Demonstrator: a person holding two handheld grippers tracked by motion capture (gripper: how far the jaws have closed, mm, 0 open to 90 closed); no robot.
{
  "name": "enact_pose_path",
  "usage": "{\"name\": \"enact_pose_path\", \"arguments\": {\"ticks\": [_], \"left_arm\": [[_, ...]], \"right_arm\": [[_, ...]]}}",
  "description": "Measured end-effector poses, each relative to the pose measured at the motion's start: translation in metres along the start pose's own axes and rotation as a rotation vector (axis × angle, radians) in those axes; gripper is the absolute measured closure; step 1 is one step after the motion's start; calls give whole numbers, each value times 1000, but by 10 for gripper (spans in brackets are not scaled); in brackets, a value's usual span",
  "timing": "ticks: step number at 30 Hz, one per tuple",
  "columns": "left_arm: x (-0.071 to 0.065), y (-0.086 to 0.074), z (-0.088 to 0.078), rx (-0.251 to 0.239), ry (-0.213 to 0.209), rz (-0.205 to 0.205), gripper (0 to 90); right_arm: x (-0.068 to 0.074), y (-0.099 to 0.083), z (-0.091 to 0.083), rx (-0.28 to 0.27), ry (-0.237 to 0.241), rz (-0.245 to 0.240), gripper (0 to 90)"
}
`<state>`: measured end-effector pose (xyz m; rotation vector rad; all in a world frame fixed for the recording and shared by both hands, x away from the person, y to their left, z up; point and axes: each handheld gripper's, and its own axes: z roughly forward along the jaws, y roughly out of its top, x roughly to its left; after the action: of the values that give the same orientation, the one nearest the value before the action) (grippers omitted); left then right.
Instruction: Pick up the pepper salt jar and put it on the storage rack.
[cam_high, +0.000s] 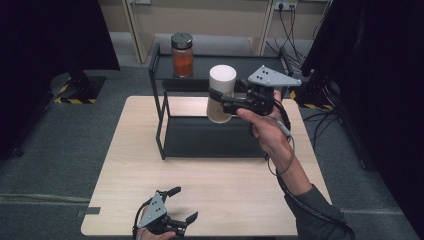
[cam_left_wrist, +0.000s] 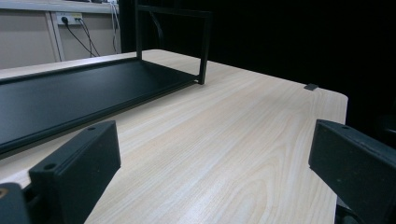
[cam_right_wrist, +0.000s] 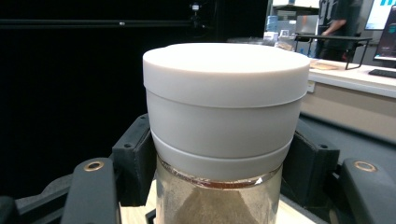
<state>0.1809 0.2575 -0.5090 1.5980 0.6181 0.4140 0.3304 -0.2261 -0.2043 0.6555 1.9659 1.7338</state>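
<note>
white-lidded jar (cam_high: 221, 94) clenched in right tongs (cam_high: 220, 100) — left tongs (cam_high: 184, 204) released.

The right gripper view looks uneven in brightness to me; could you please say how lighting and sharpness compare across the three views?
Right gripper view: the white lid is bright, nearly blown out on top, against a black backdrop; the far desk is soft. Left gripper view: the table is evenly lit with a mild sheen, its near jaws blurred. High view: sharp enough, the jar with orange contents readable, side curtains very dark.
</note>
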Motion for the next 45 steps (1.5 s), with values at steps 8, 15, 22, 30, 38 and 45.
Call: {"name": "enact_pose_path", "arguments": {"ticks": [8,15,22,30,38,45], "left_arm": [[0,0,0,-1,1,1,15],[0,1,0,0,0,4,15],[0,1,-1,-6,-1,3,15],[-1,1,-1,-4,-6,6,15],[-1,1,-1,-8,-12,5,15],[-1,1,-1,-9,-16,6,15]], "right_arm": [[-5,22,8,-4,-31,25,354],[-4,44,22,7,-102,-7,354],[-5,52,35,-3,-143,3,354],[-10,57,54,3,-194,17,354],[-17,58,73,11,-252,25,354],[-19,59,86,15,-281,18,354]]}}
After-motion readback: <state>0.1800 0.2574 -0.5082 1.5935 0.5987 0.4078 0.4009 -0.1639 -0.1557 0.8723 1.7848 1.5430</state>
